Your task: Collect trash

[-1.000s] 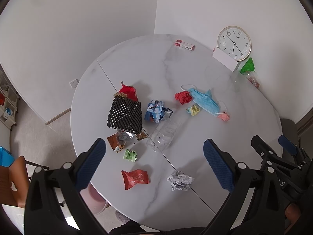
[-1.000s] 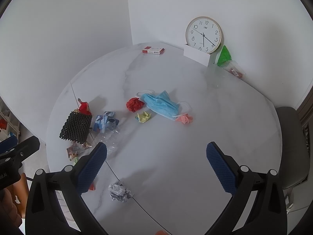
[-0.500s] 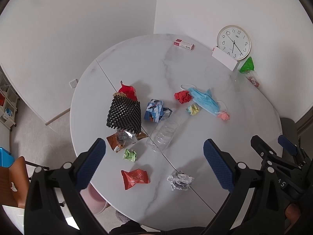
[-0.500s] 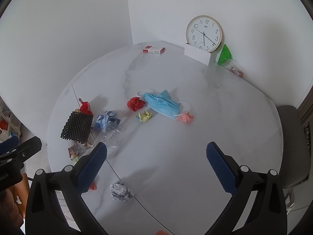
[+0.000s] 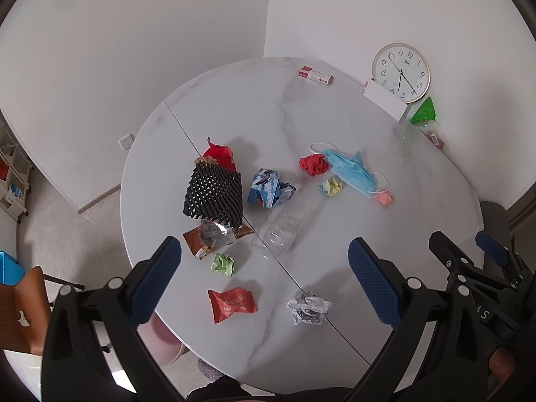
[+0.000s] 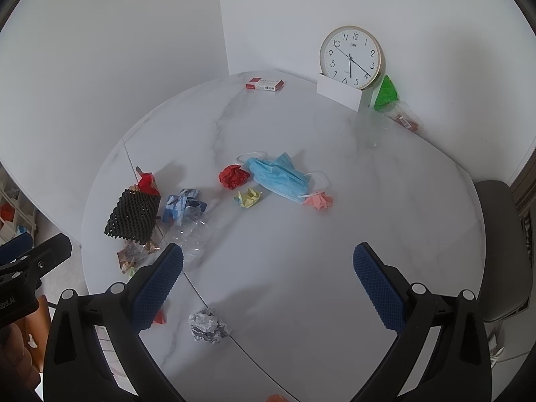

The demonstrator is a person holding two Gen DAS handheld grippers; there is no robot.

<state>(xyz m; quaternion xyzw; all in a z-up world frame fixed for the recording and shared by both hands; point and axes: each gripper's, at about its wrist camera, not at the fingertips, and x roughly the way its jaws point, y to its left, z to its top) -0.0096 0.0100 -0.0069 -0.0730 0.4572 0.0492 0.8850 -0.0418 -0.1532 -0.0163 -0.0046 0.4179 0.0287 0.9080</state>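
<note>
Trash lies scattered on a round white marble table (image 5: 418,221). Near me are a grey crumpled paper ball (image 5: 310,307), a red wrapper (image 5: 231,304) and a green paper wad (image 5: 223,264). Further off are a clear plastic bottle (image 5: 281,227), a black foam net (image 5: 213,196), a blue crumpled pack (image 5: 269,192), a red paper ball (image 5: 314,164), a blue face mask (image 5: 350,172) and yellow (image 5: 331,186) and pink (image 5: 383,198) wads. My left gripper (image 5: 264,281) is open and empty above the table's near edge. My right gripper (image 6: 268,281) is open and empty too, with the grey ball (image 6: 208,326) below it.
A clock (image 5: 401,73) leans on the wall behind a white card holder (image 5: 383,100). A red and white box (image 5: 316,75), a green bag (image 5: 424,111) and a clear cup (image 6: 372,127) stand at the back. A pink bin (image 5: 160,341) sits under the table's left edge. A grey chair (image 6: 502,251) is at the right.
Both grippers have drifted slightly; the views have shifted a little. Nothing on the table has moved and both stay open.
</note>
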